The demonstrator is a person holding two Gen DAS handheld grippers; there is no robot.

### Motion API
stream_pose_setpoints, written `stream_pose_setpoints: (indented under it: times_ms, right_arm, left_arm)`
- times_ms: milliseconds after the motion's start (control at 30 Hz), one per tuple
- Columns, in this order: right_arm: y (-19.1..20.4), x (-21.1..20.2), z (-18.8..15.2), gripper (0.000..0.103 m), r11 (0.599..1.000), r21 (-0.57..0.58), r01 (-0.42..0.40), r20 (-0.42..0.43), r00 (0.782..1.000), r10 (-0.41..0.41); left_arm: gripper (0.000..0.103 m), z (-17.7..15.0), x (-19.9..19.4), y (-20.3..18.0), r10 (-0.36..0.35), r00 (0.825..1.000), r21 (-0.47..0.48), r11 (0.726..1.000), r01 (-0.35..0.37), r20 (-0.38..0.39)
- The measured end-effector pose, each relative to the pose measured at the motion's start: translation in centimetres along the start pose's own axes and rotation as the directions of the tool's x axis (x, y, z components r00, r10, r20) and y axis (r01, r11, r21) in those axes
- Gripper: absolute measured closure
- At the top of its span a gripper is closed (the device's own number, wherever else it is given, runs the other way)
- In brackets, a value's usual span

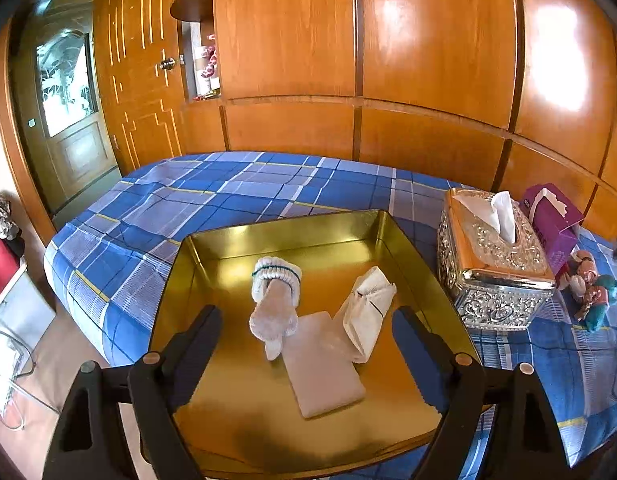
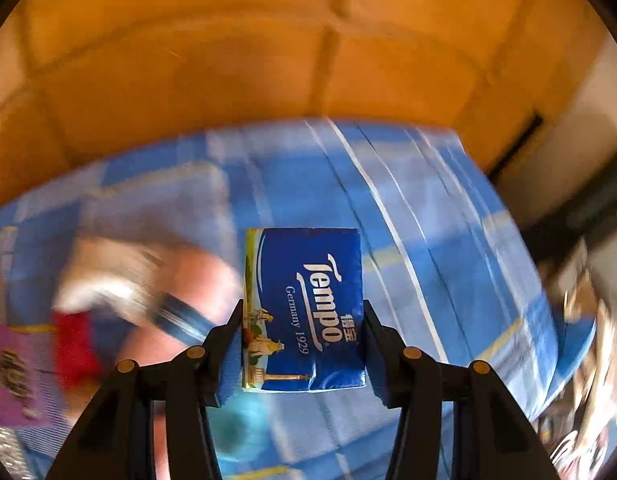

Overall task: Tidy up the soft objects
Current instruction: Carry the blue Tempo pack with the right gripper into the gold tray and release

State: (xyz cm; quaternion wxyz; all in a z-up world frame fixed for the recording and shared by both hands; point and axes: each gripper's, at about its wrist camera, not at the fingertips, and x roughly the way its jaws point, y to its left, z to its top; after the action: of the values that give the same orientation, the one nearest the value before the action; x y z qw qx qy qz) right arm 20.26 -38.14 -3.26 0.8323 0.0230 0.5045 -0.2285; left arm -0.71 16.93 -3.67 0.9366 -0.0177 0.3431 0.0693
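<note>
- At the bottom of the left wrist view, the left tongs (image 1: 306, 344) are spread wide with nothing pinched between them. They hang over a shiny gold tray (image 1: 212, 240).
- On the tray floor, in the middle of that view, lie three soft things: a rolled white sock (image 1: 273, 300) with a thin green line round its cuff, a flat folded beige cloth (image 1: 322, 372), and a folded white cloth (image 1: 368, 312) leaning beside it. The sock's toe end lies on the beige cloth's far corner.
- Under the tray is a bed with a blue checked sheet (image 1: 156, 208).
- To the right of the tray stands a silver tissue box (image 1: 496, 272) with a white tissue sticking up.
- Behind it, at the right edge, is a purple tissue box (image 1: 556, 220), and small toy figures (image 1: 588, 288) lie near it on the sheet.
- In the middle of the right wrist view, the right tongs (image 2: 302, 344) are clamped on a blue Tempo tissue pack (image 2: 304, 308). Both black fingers (image 2: 224, 344) press on its sides.
- Everything round the pack in that view is blurred.
</note>
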Motion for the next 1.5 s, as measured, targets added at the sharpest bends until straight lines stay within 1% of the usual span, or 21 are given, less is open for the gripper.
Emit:
stream_pose_setpoints:
  times_ms: [133,233,333,367,467,533,567,633,667,700,767,867,900,967,1033,1100,1167,1267,1333,1433,1500]
  right_arm:
    - [7.7,-5.4,3.8,0.051,0.988,-0.141,-0.069,0.102,0.991,0.084]
    - [14.3,-9.3,5.1,0.051,0.956,-0.267,-0.118,0.159,0.973,0.165]
    - [21.5,-13.6,4.5,0.051,0.893,-0.408,-0.189,0.190,0.939,0.285]
    - [23.9,-15.1,3.8,0.051,0.862,-0.459,-0.214,0.193,0.923,0.332]
    - [29.9,-19.1,0.1,0.051,0.742,-0.609,-0.280,0.169,0.868,0.466]
    - [33.6,-21.4,-4.1,0.051,0.623,-0.719,-0.307,0.118,0.830,0.545]
    - [35.0,-22.2,-6.4,0.051,0.570,-0.760,-0.312,0.090,0.818,0.568]
    - [36.8,-23.1,-10.3,0.051,0.485,-0.816,-0.315,0.042,0.805,0.592]
    - [37.7,-23.4,-13.1,0.051,0.429,-0.844,-0.321,0.003,0.798,0.603]
    - [38.3,-23.6,-15.3,0.051,0.393,-0.862,-0.322,-0.023,0.798,0.602]
    - [39.0,-23.5,-18.5,0.051,0.348,-0.882,-0.318,-0.057,0.804,0.591]
    - [39.0,-22.2,-23.9,0.051,0.301,-0.898,-0.322,-0.106,0.821,0.560]
    - [38.7,-21.7,-24.8,0.051,0.299,-0.902,-0.312,-0.105,0.829,0.549]
    - [38.5,-20.7,-27.5,0.051,0.318,-0.910,-0.266,-0.070,0.854,0.515]
    - [38.2,-19.7,-28.7,0.051,0.343,-0.906,-0.248,-0.048,0.865,0.499]
    - [37.7,-19.3,-29.2,0.051,0.374,-0.896,-0.237,-0.022,0.868,0.497]
    - [37.5,-19.0,-29.5,0.051,0.389,-0.890,-0.237,-0.010,0.864,0.503]
    - [37.2,-18.9,-29.8,0.051,0.432,-0.868,-0.246,0.011,0.859,0.511]
    - [37.0,-18.9,-29.8,0.051,0.455,-0.849,-0.268,0.018,0.846,0.532]
    - [37.0,-19.1,-29.9,0.050,0.477,-0.837,-0.266,0.042,0.839,0.542]
    - [36.9,-19.3,-29.8,0.047,0.500,-0.826,-0.261,0.068,0.834,0.547]
  left_arm:
    - [0.016,-0.3,0.0,0.1,-0.003,1.000,-0.004,1.000,0.003,-0.006]
    - [0.016,-0.4,-0.1,0.5,-0.001,1.000,-0.012,1.000,0.001,-0.007]
    - [0.016,-0.4,-0.2,1.2,0.007,1.000,-0.029,1.000,-0.007,-0.008]
    - [0.016,-0.5,-0.2,1.6,0.015,1.000,-0.040,0.999,-0.015,-0.008]
    - [0.016,-0.5,-0.3,3.1,0.044,0.999,-0.072,0.996,-0.044,-0.007]
    - [0.016,-0.5,-0.2,4.3,0.071,0.997,-0.096,0.993,-0.071,-0.008]
    - [0.016,-0.5,-0.1,5.1,0.083,0.996,-0.113,0.990,-0.084,-0.010]
    - [0.016,-0.5,0.0,6.5,0.109,0.994,-0.146,0.983,-0.110,-0.012]
    - [0.016,-0.5,0.1,7.3,0.125,0.992,-0.163,0.979,-0.126,-0.014]
    - [0.016,-0.5,0.1,8.0,0.139,0.990,-0.177,0.974,-0.139,-0.016]
    - [0.016,-0.4,0.2,9.3,0.166,0.986,-0.208,0.964,-0.165,-0.015]
    - [0.016,-0.5,0.2,10.8,0.201,0.979,-0.241,0.950,-0.200,-0.018]
    - [0.016,-0.5,0.2,11.2,0.208,0.978,-0.252,0.945,-0.207,-0.022]
    - [0.016,-0.6,0.4,11.8,0.214,0.976,-0.264,0.940,-0.214,-0.027]
    - [0.016,-0.7,0.5,11.8,0.216,0.976,-0.263,0.940,-0.216,-0.031]
    - [0.016,-0.8,0.7,11.4,0.213,0.976,-0.253,0.943,-0.215,-0.034]
    - [0.015,-1.0,0.9,11.0,0.208,0.977,-0.241,0.947,-0.211,-0.037]
    - [0.015,-1.2,1.0,10.4,0.199,0.979,-0.229,0.952,-0.203,-0.043]
    - [0.015,-1.2,1.0,10.0,0.196,0.980,-0.224,0.954,-0.200,-0.041]
    - [0.014,-1.3,1.0,9.7,0.196,0.980,-0.215,0.956,-0.199,-0.038]
    - [0.014,-1.3,1.0,9.7,0.195,0.980,-0.216,0.956,-0.199,-0.040]
